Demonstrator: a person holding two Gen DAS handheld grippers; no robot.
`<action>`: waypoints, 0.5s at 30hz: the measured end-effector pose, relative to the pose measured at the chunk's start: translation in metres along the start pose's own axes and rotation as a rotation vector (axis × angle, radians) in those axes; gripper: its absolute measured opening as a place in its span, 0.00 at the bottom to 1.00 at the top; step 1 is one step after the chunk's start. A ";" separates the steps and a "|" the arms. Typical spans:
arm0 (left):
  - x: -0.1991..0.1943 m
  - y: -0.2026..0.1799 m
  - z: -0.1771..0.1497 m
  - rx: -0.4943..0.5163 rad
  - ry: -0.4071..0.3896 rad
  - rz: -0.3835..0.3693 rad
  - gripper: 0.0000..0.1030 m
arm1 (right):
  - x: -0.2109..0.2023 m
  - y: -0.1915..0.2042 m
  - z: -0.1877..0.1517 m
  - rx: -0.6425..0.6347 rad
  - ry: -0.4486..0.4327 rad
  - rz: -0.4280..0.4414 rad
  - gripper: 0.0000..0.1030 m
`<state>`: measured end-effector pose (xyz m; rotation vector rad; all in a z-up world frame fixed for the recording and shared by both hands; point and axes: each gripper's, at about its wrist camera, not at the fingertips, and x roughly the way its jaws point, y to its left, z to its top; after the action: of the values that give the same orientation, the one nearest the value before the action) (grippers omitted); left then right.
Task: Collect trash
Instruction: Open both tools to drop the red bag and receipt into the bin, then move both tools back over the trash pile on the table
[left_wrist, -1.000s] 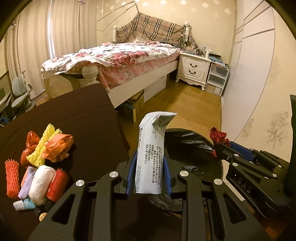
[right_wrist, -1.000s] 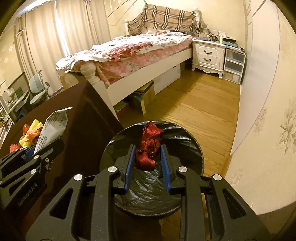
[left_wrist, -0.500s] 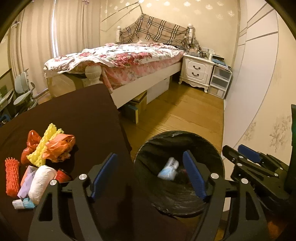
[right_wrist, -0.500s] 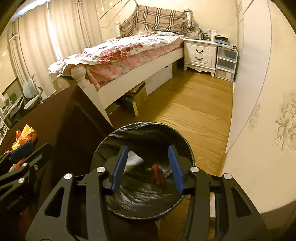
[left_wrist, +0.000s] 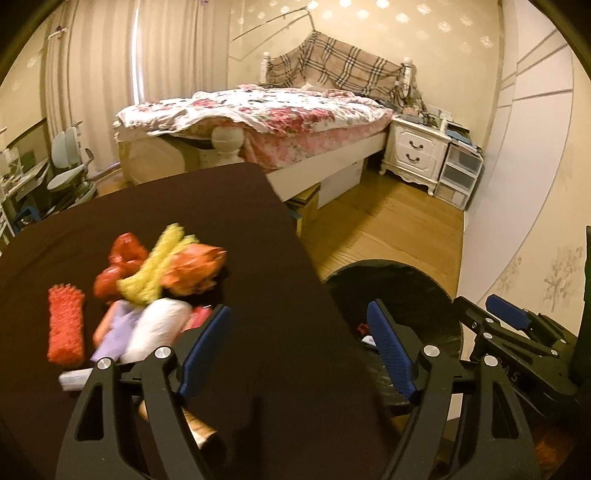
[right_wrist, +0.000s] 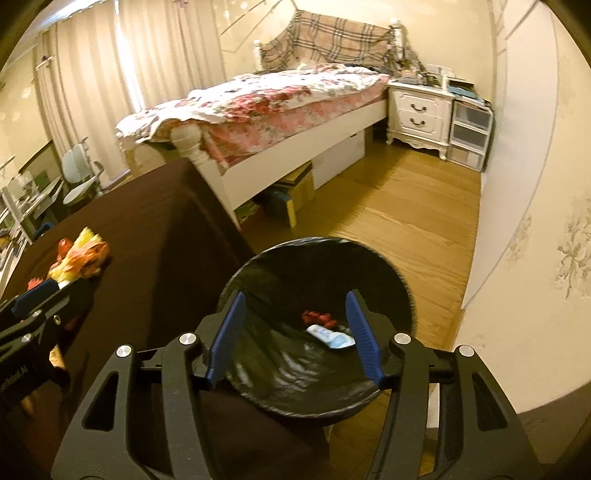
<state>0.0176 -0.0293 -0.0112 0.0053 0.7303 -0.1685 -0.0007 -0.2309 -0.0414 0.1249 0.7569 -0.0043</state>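
Note:
My left gripper (left_wrist: 297, 314) is open and holds nothing; it hangs over the right edge of the dark brown table (left_wrist: 184, 221). Left of it lies a pile of trash: an orange bag (left_wrist: 195, 269), a yellow foam net (left_wrist: 155, 273), a red wrapper (left_wrist: 122, 258), an orange-red foam sleeve (left_wrist: 65, 328) and a white roll (left_wrist: 155, 328). My right gripper (right_wrist: 295, 295) is above the black-lined bin (right_wrist: 388, 266), its jaws opening with nothing between them. Inside the bin lie a crumpled red wrapper (right_wrist: 317, 317) and a white packet (right_wrist: 332, 338).
The bin (left_wrist: 406, 269) stands on the wooden floor (right_wrist: 406, 221) against the table's right side, close to the pale wall (right_wrist: 535, 221). Behind are a bed (left_wrist: 277, 118), boxes under it (right_wrist: 295, 192), a white nightstand (left_wrist: 417, 155) and a grey chair (left_wrist: 70, 166).
Both grippers opened: the white packet left my left jaws and the red wrapper my right, and both now lie in the bin. The left gripper swung left over the table.

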 end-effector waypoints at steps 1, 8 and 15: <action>-0.003 0.005 -0.001 -0.007 0.000 0.008 0.74 | -0.001 0.004 -0.001 -0.006 0.001 0.008 0.54; -0.026 0.049 -0.014 -0.063 -0.002 0.074 0.74 | -0.012 0.044 -0.009 -0.072 0.007 0.075 0.54; -0.040 0.095 -0.032 -0.127 0.013 0.154 0.74 | -0.017 0.085 -0.020 -0.140 0.029 0.148 0.54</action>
<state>-0.0184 0.0728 -0.0135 -0.0580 0.7498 0.0246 -0.0221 -0.1447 -0.0347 0.0475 0.7727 0.1907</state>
